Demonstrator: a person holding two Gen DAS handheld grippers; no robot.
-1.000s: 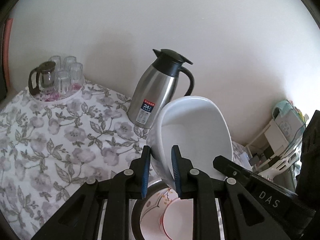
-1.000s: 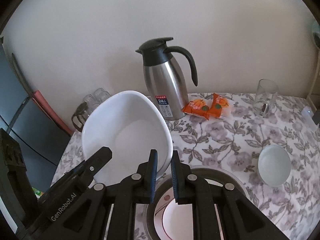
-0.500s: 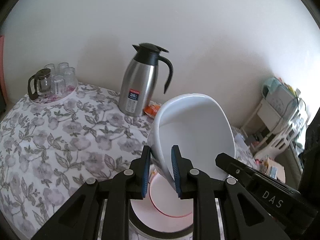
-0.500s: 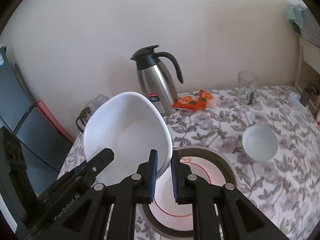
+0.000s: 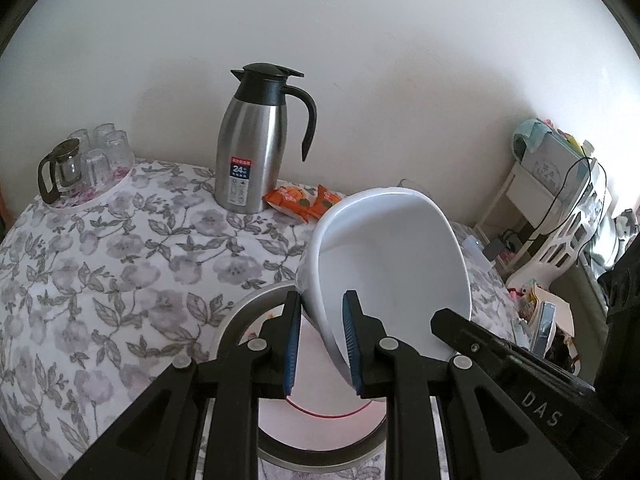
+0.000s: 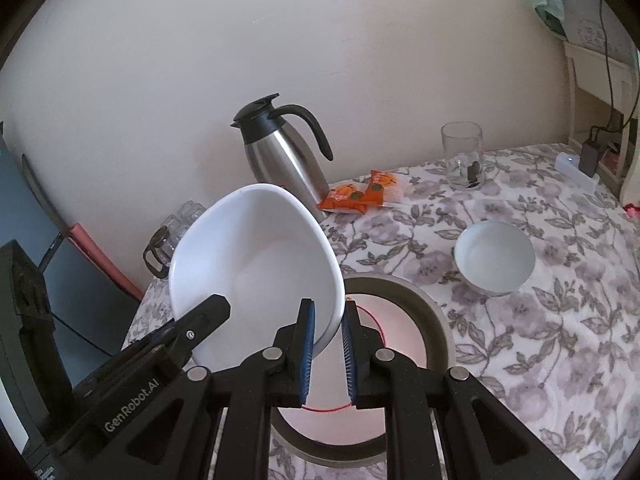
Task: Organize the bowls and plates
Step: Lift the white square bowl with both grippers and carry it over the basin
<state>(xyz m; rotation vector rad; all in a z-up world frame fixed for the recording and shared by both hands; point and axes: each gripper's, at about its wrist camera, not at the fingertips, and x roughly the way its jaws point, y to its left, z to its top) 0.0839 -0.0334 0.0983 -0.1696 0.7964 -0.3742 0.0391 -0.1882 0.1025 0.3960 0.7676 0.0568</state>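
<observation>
1. While both grippers hold it, the large white bowl (image 5: 394, 264) hangs empty and tilted above the grey-rimmed plate (image 6: 430, 318), which rests on the floral tablecloth (image 5: 120, 256) with a red-lined white plate (image 6: 332, 410) inside it.
2. The left gripper (image 5: 320, 344) pinches the bowl's left rim between narrow jaws; the right gripper (image 6: 328, 354) pinches the opposite rim likewise.
3. A steel jug (image 5: 252, 152) stands upright, lid on, by the wall.
4. A round tray (image 5: 90, 196) carries upturned glasses and a small glass pot (image 5: 60, 170).
5. The small pale bowl (image 6: 494, 258) sits empty, right of the plates.
6. A clear glass (image 6: 464, 156) holds something small and dark.
</observation>
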